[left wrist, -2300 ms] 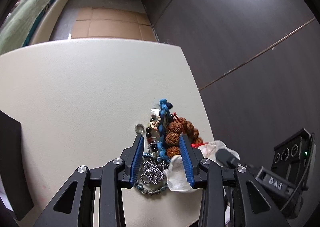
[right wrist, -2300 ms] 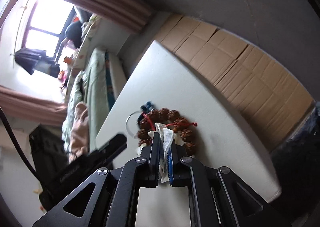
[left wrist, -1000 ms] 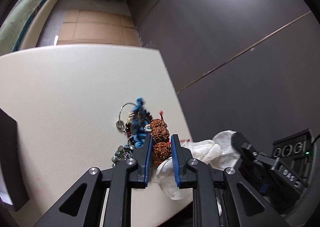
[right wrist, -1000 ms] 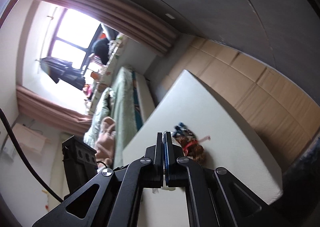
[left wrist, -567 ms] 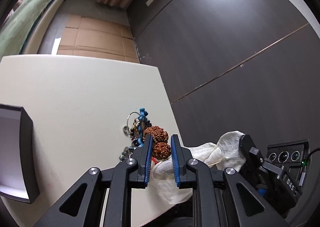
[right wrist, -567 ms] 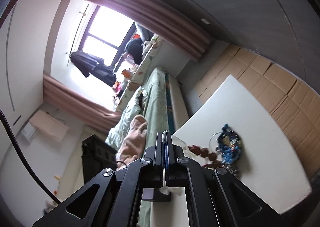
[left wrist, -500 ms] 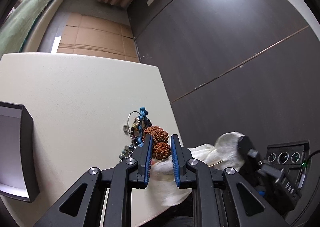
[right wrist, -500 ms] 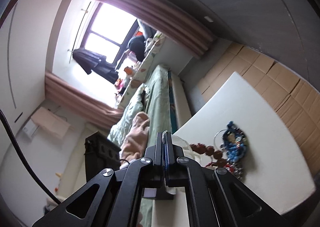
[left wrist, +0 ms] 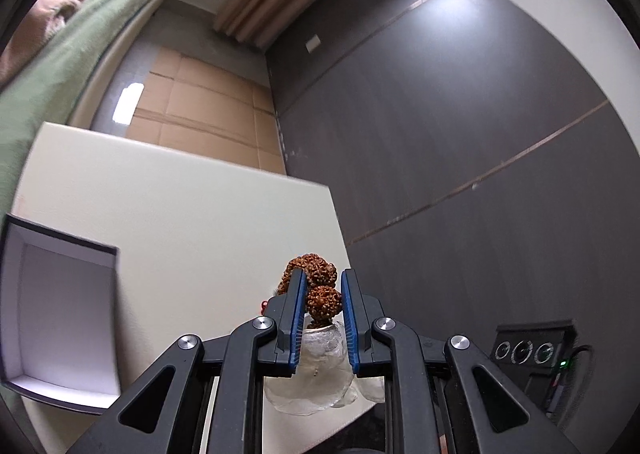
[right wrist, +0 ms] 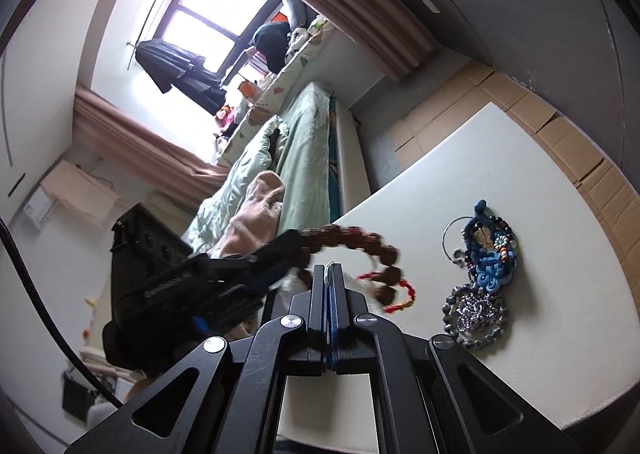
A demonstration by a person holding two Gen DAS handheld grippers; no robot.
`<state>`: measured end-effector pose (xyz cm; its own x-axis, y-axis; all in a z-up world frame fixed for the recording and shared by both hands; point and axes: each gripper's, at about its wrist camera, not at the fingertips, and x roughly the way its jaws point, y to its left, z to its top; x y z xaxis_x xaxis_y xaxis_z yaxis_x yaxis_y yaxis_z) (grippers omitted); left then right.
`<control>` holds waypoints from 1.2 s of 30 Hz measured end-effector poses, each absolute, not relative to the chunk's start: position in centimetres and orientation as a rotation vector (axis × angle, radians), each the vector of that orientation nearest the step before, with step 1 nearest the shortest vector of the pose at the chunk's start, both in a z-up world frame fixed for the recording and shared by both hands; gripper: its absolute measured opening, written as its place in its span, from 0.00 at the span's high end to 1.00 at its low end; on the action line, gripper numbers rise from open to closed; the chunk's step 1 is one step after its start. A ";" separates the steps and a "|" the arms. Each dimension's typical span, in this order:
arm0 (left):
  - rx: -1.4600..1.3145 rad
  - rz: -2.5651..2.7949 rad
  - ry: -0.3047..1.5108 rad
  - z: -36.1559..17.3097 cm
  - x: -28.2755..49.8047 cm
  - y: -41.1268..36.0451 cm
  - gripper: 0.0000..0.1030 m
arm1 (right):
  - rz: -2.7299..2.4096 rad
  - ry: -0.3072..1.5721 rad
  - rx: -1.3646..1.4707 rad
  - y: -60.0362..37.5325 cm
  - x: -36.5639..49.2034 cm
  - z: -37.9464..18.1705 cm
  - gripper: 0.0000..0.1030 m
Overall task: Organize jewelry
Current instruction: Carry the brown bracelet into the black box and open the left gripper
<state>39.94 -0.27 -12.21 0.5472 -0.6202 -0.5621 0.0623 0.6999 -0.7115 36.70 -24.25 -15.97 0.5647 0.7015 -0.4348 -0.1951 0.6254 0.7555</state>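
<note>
While my left gripper (left wrist: 323,300) clamps brown knobbly seed-bead bracelet (left wrist: 316,286), loop dangles limp; right gripper (right wrist: 329,274) pinches crumpled clear plastic bag (left wrist: 320,378); grip beads, not string.

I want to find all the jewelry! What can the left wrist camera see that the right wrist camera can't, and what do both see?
Only the left wrist view shows the open box on the table and the clear bag under the left hand-held gripper.

Only the right wrist view shows the blue jewelry pile lying on the table, plus the right hand-held gripper pinched on a bit of white plastic.

Both show the brown bead bracelet, gripped by the left hand-held gripper, and the table.
</note>
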 end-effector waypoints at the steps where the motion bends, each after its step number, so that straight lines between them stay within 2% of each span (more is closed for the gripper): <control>1: -0.705 -0.437 0.900 -12.1 39.9 0.3 0.82 | 0.578 0.800 0.723 -24.4 36.7 -16.0 0.97; 18: -0.866 -0.402 0.760 -10.5 35.8 7.4 0.83 | 0.698 0.752 0.764 -21.1 36.1 -13.6 0.97; 30: -0.802 -0.375 0.671 -6.7 32.3 11.6 0.83 | 0.779 0.765 0.674 -14.7 38.0 -10.3 0.97; 36: -0.753 -0.346 0.663 -6.6 30.9 13.1 0.82 | 0.861 0.802 0.645 -9.8 39.1 -9.7 0.97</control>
<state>30.93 13.15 -6.56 0.7457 -0.5117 -0.4267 0.0578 0.6878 -0.7236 39.10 -9.77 -9.66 0.4057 0.8469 -0.3437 -0.4025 0.5032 0.7648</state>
